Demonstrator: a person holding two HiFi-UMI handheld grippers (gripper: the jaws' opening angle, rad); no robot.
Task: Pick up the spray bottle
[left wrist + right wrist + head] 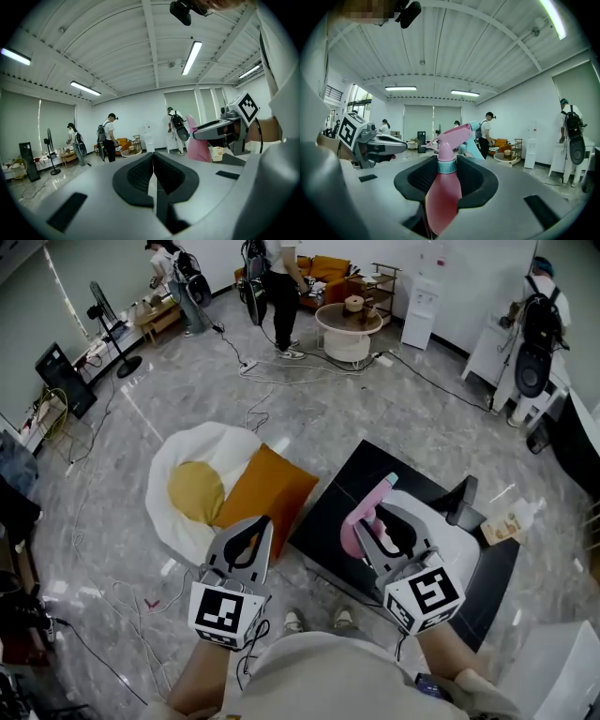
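The pink spray bottle (356, 526) with a pale blue trigger is held above the black table (352, 474), my right gripper (382, 529) shut on its body just under the neck. In the right gripper view the spray bottle (443, 187) fills the space between the dark pads (476, 180), its spray head pointing up and to the right. My left gripper (262, 523) hangs beside it at the left, shut and holding nothing; in its own view the left gripper (153, 161) shows its jaws meeting. From there the spray bottle (197, 147) shows at the right.
An orange cushion (267, 488) and a white and yellow egg-shaped cushion (192, 484) lie on the floor at the left. A small beige bottle (511, 521) lies on the table's right part. Cables cross the floor. Several people stand by a round table (349, 324) at the back.
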